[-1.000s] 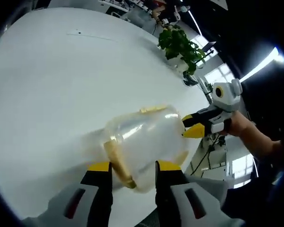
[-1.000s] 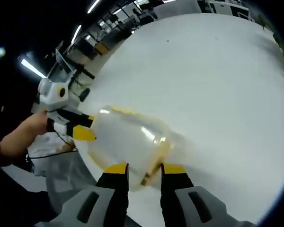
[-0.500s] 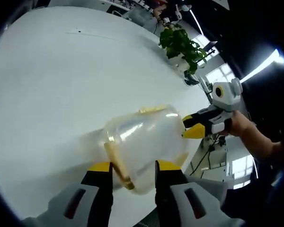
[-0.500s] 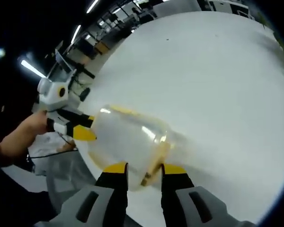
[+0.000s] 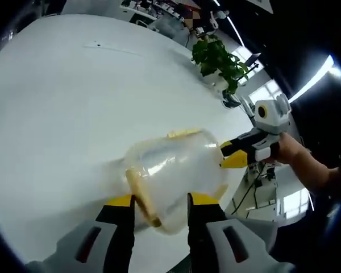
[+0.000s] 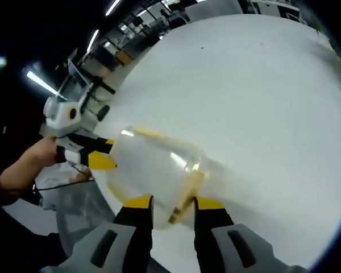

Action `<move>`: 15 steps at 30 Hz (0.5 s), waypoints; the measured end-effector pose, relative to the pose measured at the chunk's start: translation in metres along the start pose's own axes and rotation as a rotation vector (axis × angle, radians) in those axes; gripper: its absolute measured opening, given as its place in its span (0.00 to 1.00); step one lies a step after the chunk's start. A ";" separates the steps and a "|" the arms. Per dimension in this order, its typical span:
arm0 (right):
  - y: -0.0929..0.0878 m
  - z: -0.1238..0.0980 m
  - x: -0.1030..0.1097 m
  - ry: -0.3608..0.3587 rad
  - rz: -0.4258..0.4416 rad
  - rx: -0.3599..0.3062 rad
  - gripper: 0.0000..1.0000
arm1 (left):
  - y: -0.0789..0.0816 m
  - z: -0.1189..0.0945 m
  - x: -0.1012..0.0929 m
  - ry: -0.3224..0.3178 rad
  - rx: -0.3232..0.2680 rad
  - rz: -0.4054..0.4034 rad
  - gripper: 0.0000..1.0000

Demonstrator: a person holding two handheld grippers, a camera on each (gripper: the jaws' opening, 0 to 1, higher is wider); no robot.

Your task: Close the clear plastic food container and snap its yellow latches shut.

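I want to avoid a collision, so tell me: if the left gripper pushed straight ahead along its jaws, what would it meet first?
The left gripper would meet the clear container straight away; its near end with a yellow latch already sits between the jaws. Beyond it lies the right gripper, though depth is unclear.

A broad white table (image 5: pixel 74 114) spreads across the left gripper view, and a leafy green potted plant (image 5: pixel 219 60) stands near its edge at about one o'clock. Beyond the plant, around three o'clock, bright windows (image 5: pixel 267 91) show, and a long strip light (image 5: pixel 315 77) glows against the dark ceiling. In the right gripper view more strip lights (image 6: pixel 42 84) shine at ten o'clock, with dim office furniture (image 6: pixel 122 42) (too small to make out) behind the table's far edge at eleven o'clock.
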State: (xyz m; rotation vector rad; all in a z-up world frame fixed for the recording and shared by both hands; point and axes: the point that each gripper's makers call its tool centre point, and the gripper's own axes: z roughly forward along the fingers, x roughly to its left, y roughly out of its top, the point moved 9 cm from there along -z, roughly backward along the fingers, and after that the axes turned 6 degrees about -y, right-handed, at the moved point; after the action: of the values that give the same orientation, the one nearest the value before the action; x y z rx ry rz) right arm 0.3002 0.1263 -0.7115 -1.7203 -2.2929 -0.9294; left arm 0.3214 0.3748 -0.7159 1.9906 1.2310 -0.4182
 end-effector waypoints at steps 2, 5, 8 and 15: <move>0.001 0.000 0.001 0.002 -0.047 -0.008 0.27 | 0.001 0.001 -0.002 0.012 0.007 0.013 0.37; 0.004 -0.001 0.002 -0.016 -0.118 0.000 0.28 | -0.001 0.003 -0.009 0.046 0.042 0.023 0.40; 0.007 0.000 0.006 -0.021 -0.197 0.017 0.29 | -0.001 0.004 -0.013 0.074 0.078 0.063 0.45; 0.009 0.003 0.007 0.001 -0.246 0.024 0.30 | -0.010 -0.001 -0.015 0.101 0.079 0.024 0.48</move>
State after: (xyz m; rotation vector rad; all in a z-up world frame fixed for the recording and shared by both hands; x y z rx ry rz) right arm 0.3068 0.1354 -0.7066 -1.4503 -2.5453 -0.9371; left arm 0.3047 0.3683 -0.7104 2.1146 1.2683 -0.3634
